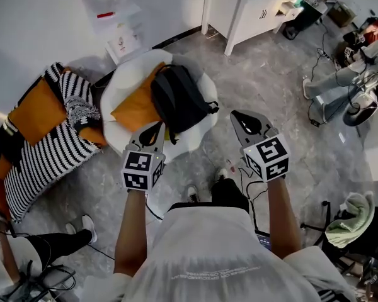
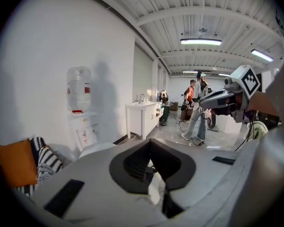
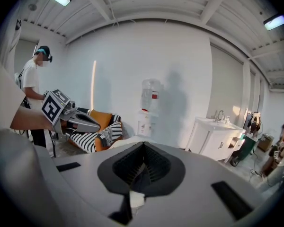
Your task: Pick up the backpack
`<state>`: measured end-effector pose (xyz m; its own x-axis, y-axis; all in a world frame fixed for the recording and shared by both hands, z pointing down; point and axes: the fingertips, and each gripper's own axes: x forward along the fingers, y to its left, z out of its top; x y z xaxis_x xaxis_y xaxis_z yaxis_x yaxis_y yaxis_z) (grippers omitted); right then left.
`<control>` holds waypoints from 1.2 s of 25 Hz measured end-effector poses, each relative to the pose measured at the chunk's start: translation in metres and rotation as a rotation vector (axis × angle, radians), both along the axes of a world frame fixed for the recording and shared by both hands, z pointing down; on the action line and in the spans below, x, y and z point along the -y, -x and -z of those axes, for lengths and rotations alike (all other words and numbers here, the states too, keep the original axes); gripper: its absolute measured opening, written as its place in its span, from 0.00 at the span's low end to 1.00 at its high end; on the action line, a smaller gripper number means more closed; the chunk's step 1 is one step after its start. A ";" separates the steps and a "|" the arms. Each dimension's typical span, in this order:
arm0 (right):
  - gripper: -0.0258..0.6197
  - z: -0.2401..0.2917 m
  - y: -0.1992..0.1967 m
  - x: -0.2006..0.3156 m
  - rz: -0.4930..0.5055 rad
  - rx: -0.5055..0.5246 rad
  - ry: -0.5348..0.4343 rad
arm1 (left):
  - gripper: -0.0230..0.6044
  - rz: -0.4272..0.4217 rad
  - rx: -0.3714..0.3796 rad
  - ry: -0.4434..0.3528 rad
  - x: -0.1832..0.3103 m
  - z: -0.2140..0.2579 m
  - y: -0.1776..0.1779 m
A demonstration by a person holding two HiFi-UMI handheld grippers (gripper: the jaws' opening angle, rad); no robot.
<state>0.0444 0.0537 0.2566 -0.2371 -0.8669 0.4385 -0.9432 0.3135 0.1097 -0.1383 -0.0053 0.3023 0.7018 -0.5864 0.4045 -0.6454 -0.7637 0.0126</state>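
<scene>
Head view shows the backpack [image 1: 179, 99], black, lying on a white round chair [image 1: 123, 83] at the far centre of the scene, leaning over an orange cushion [image 1: 135, 106] on the seat. The left tongs [image 1: 156, 131] hang over the chair's near edge, their tips just beside the backpack's near end; whether they touch it cannot be told. The right tongs [image 1: 237, 117] hang over the grey floor [image 1: 271, 87] to the right of the chair, apart from the backpack. In the left gripper view the jaws are pressed together with nothing between them. The right gripper view shows the same: jaws together, nothing held. A black-and-white striped seat [image 1: 44, 156] with orange cushions stands to the left of the chair, and a white sink cabinet [image 1: 246, 8] stands at the far right.
</scene>
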 end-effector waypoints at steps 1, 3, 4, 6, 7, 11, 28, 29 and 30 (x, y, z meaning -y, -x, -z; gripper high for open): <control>0.04 -0.001 0.000 0.001 0.004 0.001 -0.001 | 0.07 0.004 0.002 0.001 0.002 -0.001 0.000; 0.04 -0.005 -0.001 0.003 0.016 0.003 0.003 | 0.07 0.015 0.005 0.004 0.005 -0.003 0.000; 0.04 -0.008 -0.003 0.004 0.020 0.004 0.007 | 0.07 0.019 0.008 0.004 0.005 -0.004 -0.002; 0.04 -0.011 -0.008 0.009 0.025 0.012 0.010 | 0.07 0.026 0.014 0.002 0.007 -0.005 -0.004; 0.04 -0.011 -0.011 0.014 0.029 0.016 0.007 | 0.07 0.033 0.018 -0.001 0.010 -0.004 -0.005; 0.04 -0.012 -0.019 0.037 0.057 0.018 -0.002 | 0.07 0.078 0.013 0.001 0.029 -0.004 -0.010; 0.04 -0.078 -0.074 0.153 0.147 0.122 0.129 | 0.07 0.240 0.066 0.107 0.116 -0.063 -0.033; 0.04 -0.083 -0.077 0.159 0.153 0.122 0.137 | 0.07 0.249 0.071 0.115 0.119 -0.068 -0.035; 0.04 -0.088 -0.081 0.164 0.159 0.121 0.147 | 0.07 0.258 0.075 0.127 0.122 -0.073 -0.037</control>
<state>0.1250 -0.1105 0.3448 -0.4243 -0.7434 0.5170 -0.8841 0.4636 -0.0590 -0.1017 -0.1269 0.3755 0.5016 -0.6832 0.5307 -0.8208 -0.5696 0.0425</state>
